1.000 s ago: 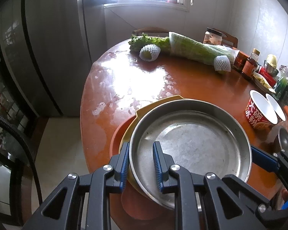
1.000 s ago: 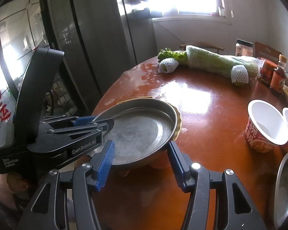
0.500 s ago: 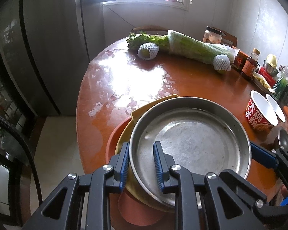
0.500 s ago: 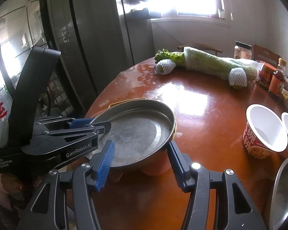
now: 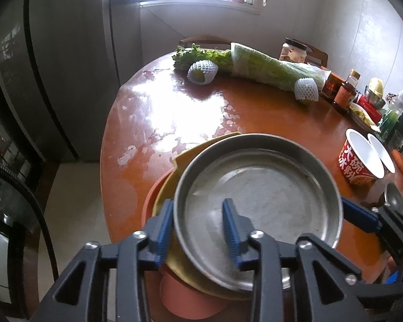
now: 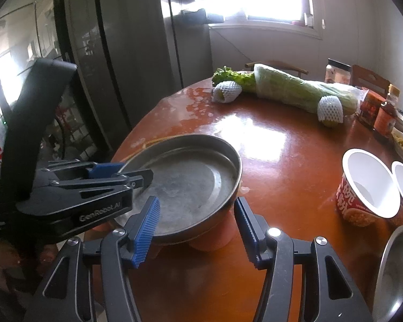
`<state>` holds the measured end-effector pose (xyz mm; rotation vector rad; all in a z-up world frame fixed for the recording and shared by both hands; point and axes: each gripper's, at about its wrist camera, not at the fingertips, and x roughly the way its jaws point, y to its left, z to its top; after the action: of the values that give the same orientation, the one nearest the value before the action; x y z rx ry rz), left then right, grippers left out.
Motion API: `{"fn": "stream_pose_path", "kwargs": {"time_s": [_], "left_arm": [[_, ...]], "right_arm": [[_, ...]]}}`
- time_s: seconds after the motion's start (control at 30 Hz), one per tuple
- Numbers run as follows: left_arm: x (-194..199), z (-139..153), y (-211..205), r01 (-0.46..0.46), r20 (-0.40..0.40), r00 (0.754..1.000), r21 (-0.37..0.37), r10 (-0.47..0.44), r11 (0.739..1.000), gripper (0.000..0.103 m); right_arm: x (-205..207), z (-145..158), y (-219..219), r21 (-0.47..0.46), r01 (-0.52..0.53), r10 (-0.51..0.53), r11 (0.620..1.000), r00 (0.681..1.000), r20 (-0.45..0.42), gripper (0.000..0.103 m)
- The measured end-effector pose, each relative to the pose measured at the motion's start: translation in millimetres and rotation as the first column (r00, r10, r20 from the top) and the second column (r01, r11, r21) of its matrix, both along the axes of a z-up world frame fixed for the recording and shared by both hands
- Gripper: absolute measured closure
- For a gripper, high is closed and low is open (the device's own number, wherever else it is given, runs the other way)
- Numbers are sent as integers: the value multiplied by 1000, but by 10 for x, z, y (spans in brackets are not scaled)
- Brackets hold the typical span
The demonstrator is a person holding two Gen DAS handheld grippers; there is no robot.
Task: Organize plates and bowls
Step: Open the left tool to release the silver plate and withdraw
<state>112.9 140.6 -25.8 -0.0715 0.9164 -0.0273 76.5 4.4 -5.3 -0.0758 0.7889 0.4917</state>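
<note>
Steel pan: round shallow stainless-steel pan [image 5: 258,196] tops a stack near the table's near-left edge, resting on a yellow plate [image 5: 182,161], itself on a terracotta-red plastic dish [image 5: 153,198].
Table: round glossy red-brown wooden table [image 5: 255,112], glare and pale smears across its far-left part.
Left gripper: black, blue-padded left gripper [image 5: 198,230] straddles the pan's near rim, one pad outside, one inside; its jaws have just been opening, and a gap shows beside the inner pad, so the rim is no longer pinched.
Right gripper: right gripper [image 6: 196,230] hovers at the pan's near-right side, fingers parted and empty, touching nothing.
Writing: "GenRobot.AI" in pale letters on the left gripper's body, seen from the right wrist view.
Cup label: red paper noodle cup [image 6: 368,187] with a white inside carries large white Chinese characters; a second cup touches it on the right.
Steel bowl: small steel bowl [image 6: 397,271] at the right edge.
Far side: wrapped green cabbage [image 5: 271,67], two foam-netted fruits, jars and sauce bottles, labels unreadable.
</note>
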Motion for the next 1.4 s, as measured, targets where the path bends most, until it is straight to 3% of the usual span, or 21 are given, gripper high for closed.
{"fn": "stream_pose_path", "kwargs": {"time_s": [0.77,1.17,1.4], "left_arm": [[-125,185,20,-19,59,998,-6,19,1000,45],[-223,391,-25,-44,108,993,-16,45,999,43],[-316,544,-133,-56,148,988,21,53,998,42]], "right_arm": [[-35,27,11,-2,-17,17,1000,1000,8,37],[-77,135,-101,-2,12,-12,1000,999,35,30],[-117,272,-241,8,42,-42,999,996,73,28]]}}
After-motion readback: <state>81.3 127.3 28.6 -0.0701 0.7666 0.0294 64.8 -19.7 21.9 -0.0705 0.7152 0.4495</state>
